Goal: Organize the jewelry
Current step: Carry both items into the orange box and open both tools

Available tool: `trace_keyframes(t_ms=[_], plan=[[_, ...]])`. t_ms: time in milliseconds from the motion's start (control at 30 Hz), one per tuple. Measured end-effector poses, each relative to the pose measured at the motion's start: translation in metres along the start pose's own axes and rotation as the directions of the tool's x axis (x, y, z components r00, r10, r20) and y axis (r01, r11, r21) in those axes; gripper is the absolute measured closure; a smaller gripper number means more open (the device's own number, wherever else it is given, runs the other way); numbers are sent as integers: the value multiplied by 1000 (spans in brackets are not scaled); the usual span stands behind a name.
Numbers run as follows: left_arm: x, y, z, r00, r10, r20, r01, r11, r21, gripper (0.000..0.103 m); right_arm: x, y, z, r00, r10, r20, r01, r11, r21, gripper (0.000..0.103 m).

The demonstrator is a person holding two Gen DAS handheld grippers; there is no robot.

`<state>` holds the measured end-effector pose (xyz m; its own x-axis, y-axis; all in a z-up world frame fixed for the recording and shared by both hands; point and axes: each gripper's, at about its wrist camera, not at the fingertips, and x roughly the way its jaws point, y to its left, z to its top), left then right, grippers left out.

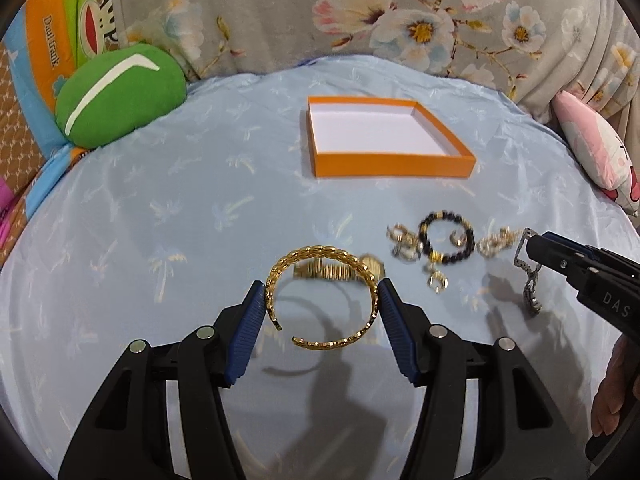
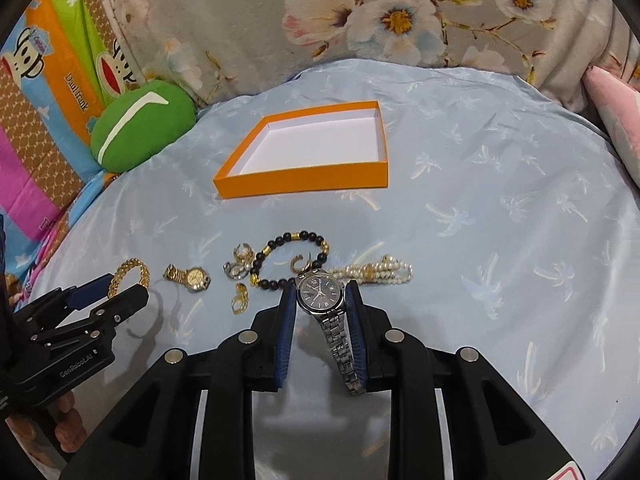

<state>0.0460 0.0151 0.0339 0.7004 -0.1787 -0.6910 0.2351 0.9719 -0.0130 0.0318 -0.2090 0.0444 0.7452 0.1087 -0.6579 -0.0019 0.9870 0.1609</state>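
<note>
My left gripper (image 1: pixel 322 304) is shut on a gold woven cuff bracelet (image 1: pixel 320 254), lifted just above the blue cloth. My right gripper (image 2: pixel 320 300) is shut on a silver watch (image 2: pixel 320 290) with a dark dial, its band hanging down between the pads. On the cloth lie a gold watch (image 2: pixel 191 277), a black bead bracelet (image 2: pixel 288 258), a pearl bracelet (image 2: pixel 380 270) and several gold rings (image 2: pixel 240 298). The empty orange box (image 1: pixel 394 164) stands farther back. In the left wrist view the right gripper (image 1: pixel 528 250) enters from the right with the silver watch (image 1: pixel 530 280).
A green cushion (image 1: pixel 120 96) lies at the back left and a pink pillow (image 1: pixel 596 148) at the right edge. A floral grey fabric (image 1: pixel 360 12) rises behind the box. A hand (image 2: pixel 66 420) holds the left gripper at lower left.
</note>
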Motion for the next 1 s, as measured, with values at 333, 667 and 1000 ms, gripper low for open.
trace_keyframes(t_ms=[333,667,1000], plan=[[29,-7,91,995,8,104,-12,999,39,47,37,-17,86,999,-1,54,0,1000,26,80],[114,-24,182,996,-27,89,22,998,54,47,106,-30,175,998,11,60,-14,998,65,79],[198,-32,211,1000,-6,4,6,999,41,47,188,-49,204,999,-19,-44,23,996,82,79]])
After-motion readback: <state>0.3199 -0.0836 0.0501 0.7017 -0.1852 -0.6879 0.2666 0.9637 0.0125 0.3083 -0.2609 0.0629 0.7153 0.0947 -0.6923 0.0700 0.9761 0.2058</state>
